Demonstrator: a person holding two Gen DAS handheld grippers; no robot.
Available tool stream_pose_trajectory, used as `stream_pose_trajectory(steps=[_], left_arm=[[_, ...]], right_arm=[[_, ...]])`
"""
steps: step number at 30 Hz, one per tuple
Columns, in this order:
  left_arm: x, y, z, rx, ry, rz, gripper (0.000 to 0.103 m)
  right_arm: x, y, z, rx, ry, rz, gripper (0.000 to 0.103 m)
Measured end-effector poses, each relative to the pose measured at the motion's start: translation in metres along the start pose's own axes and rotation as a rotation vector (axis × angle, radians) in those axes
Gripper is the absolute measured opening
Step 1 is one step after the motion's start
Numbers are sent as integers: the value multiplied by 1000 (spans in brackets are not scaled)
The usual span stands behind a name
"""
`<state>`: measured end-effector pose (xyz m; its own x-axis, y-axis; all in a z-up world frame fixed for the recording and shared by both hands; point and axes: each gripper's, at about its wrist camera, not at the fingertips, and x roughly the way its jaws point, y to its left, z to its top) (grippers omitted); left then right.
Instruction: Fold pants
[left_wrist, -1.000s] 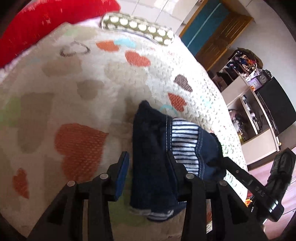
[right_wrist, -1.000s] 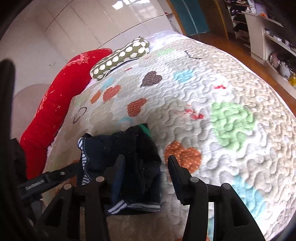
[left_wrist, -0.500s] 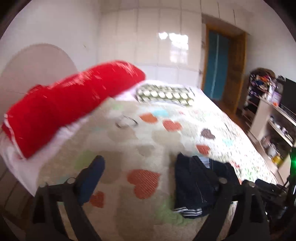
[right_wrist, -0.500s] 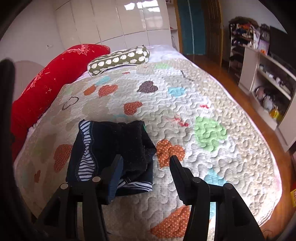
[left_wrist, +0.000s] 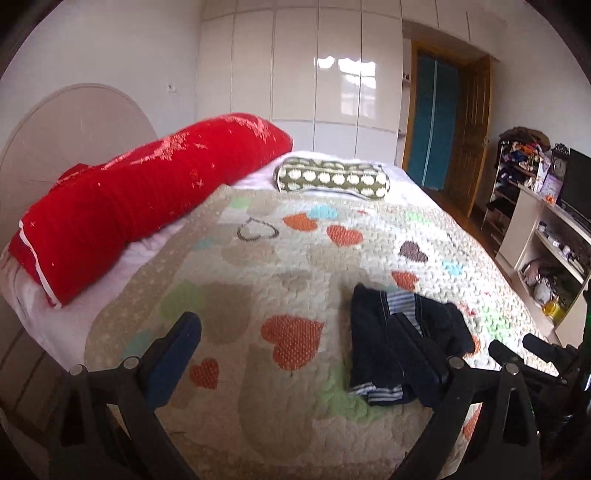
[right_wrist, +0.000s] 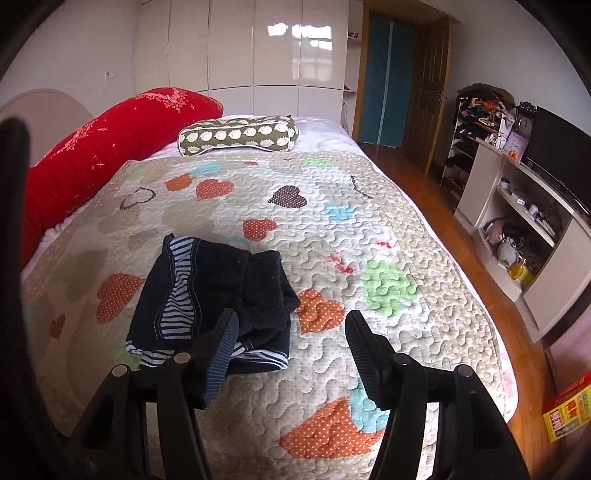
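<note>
Bright white closet doors stand behind a big bed, and the bed wears a quilt (right_wrist: 369, 229) with many colored hearts. A long red pillow (left_wrist: 147, 199) and a green spotted pillow (right_wrist: 236, 134) lie at the far end, out of the way. The pants (right_wrist: 214, 291) lie on the quilt near the close edge of the bed. They are dark blue with a striped lining, and they sit in a small neat bundle, so the folding looks done. The left tool (left_wrist: 295, 350) is spread very wide and holds nothing. The pants lie just past its right finger, not between the two fingers. The right tool (right_wrist: 291, 343) is also spread apart and holds nothing. The pants lie in front of its left finger, a bit to the left of the gap. Both tools hang above the bed, clear of the cloth, probably because the bundle should rest flat and not get messed up.
</note>
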<state>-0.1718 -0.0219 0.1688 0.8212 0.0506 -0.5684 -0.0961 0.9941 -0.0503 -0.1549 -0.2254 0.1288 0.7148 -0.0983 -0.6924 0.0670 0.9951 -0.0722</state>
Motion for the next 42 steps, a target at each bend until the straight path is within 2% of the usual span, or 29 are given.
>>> stream_pose_trajectory(steps=[6,30,42], left_arm=[[5,-6,-8,18,34,-18,100],[9,-13,-13,35,57,-31,100],[37,-14,-28,53,164,-11,100]], right_arm=[[2,-2,-2,2,8,-19,65],[9,-1,-7,-7,26,-36,68],[26,-21,-19,86,85,11,69]])
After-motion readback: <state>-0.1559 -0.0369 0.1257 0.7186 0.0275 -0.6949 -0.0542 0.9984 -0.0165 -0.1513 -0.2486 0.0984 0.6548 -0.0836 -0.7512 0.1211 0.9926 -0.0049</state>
